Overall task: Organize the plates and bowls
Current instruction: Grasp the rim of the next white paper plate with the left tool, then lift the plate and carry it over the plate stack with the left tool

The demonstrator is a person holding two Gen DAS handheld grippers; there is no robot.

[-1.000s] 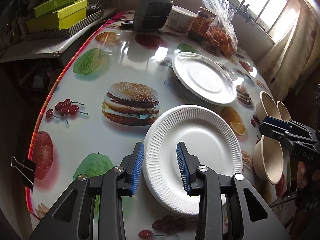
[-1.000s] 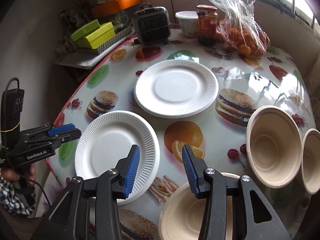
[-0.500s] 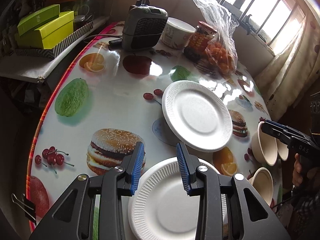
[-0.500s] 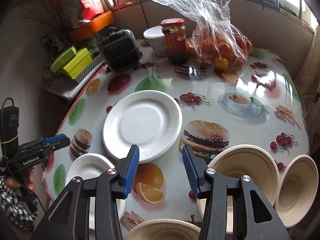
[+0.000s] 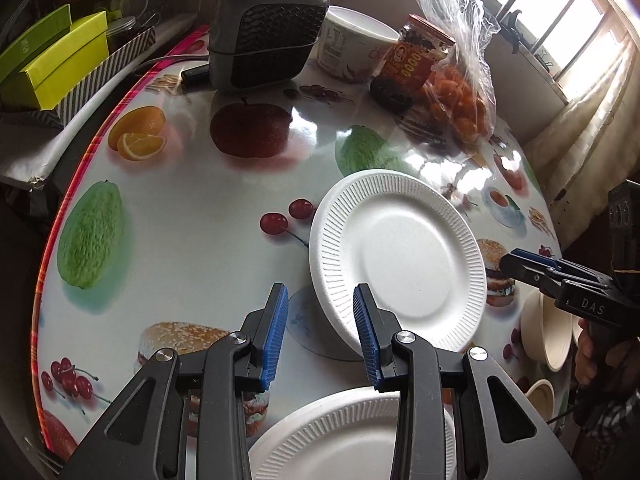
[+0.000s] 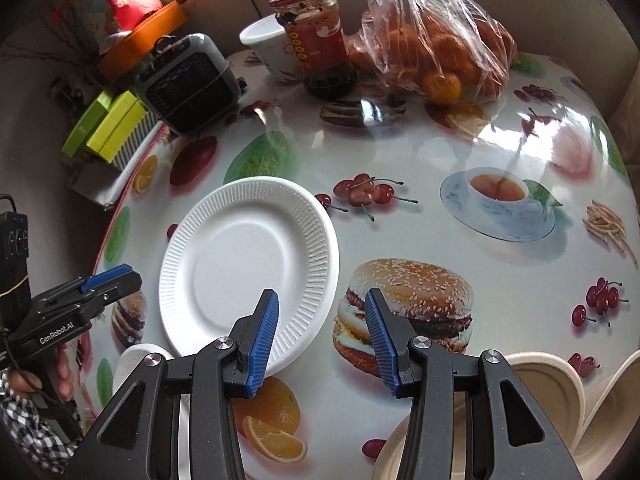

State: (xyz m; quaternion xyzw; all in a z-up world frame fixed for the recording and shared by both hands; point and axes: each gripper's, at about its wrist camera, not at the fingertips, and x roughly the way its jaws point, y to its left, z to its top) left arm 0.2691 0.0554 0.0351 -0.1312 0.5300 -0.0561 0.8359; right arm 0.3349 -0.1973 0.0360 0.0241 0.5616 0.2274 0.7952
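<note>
Both grippers have advanced toward the far white plate since the earlier frames. Left wrist view: left gripper [image 5: 320, 330] open, empty, at the far plate's [image 5: 400, 260] near rim; second plate [image 5: 340, 436] below it; three beige bowls [image 5: 548, 332] at right. Right wrist view: right gripper [image 6: 318, 338] open, empty; two plates, two bowls [image 6: 548, 380] clearly visible; only here, the printed teacup [image 6: 498, 196].

Black left tool [image 5: 320, 332] with ribbed blue pads [image 5: 276, 336], silver screws, checked sleeve.
</note>
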